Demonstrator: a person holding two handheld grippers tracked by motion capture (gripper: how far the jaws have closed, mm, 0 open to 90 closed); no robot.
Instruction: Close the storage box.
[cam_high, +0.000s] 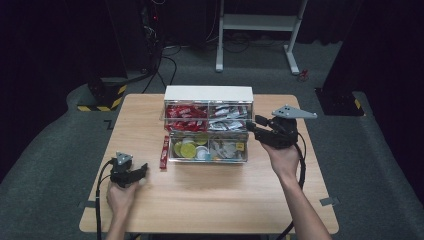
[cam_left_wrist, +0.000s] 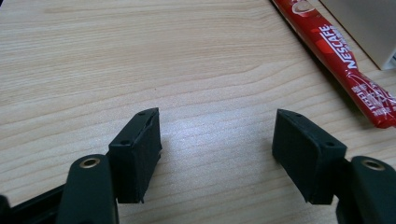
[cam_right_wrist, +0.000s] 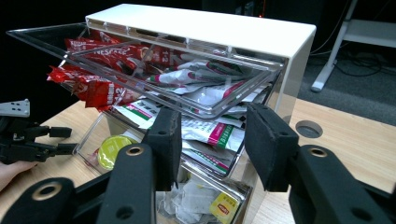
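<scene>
Right gripper (cam_right_wrist: 212, 142), jaws open and empty, faces the drawer (cam_right_wrist: 205, 109) pulled out of the organizer (cam_high: 208, 93). Left gripper (cam_left_wrist: 217, 154) (jaws wide) should straddle the sachet (cam_left_wrist: 348, 63) squarely before closing.

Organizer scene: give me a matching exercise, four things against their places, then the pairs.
Things:
1. red stick
2. left gripper
3. right gripper
4. yellow-green lids

Places:
A. at the organizer's upper drawers
B. flat on the table, left of the organizer
C. inside the lower drawer
D. low over bare wood near the table's front left

Pairs: 1-B, 2-D, 3-A, 4-C
</scene>
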